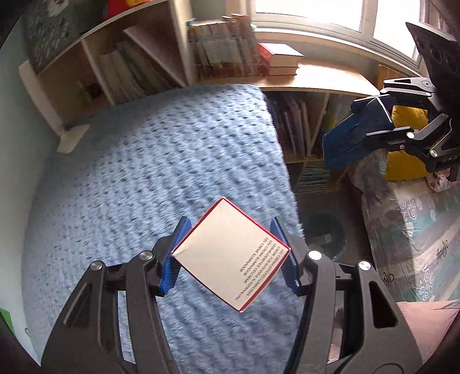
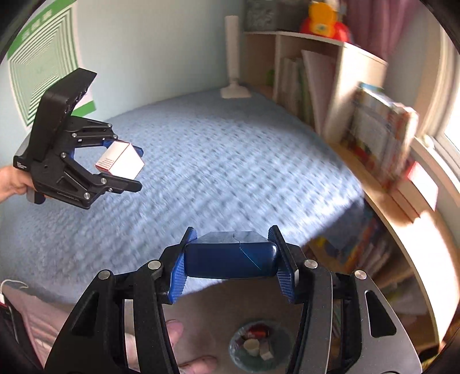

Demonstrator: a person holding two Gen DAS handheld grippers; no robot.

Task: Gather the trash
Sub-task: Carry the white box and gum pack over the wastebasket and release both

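Note:
My left gripper [image 1: 230, 253] is shut on a white carton with red edges [image 1: 230, 253] and holds it above the blue bed cover [image 1: 143, 172]. It also shows in the right wrist view [image 2: 126, 165] with the carton [image 2: 123, 161]. My right gripper [image 2: 233, 256] is shut on a dark blue box [image 2: 230, 259], held past the bed's edge above the floor. In the left wrist view that gripper [image 1: 345, 149] and its blue box [image 1: 353, 135] are at the upper right. A round trash bin [image 2: 256, 345] with several items inside stands on the floor below the right gripper; it is dim in the left wrist view [image 1: 325, 233].
Wooden shelves with books [image 1: 224, 54] run along the bed's far side and under the window [image 1: 316, 14]. A white stand [image 2: 234, 57] is at the bed's far corner. A patterned mattress [image 1: 417, 244] lies beyond the bin. A bare foot [image 2: 172, 345] is on the floor.

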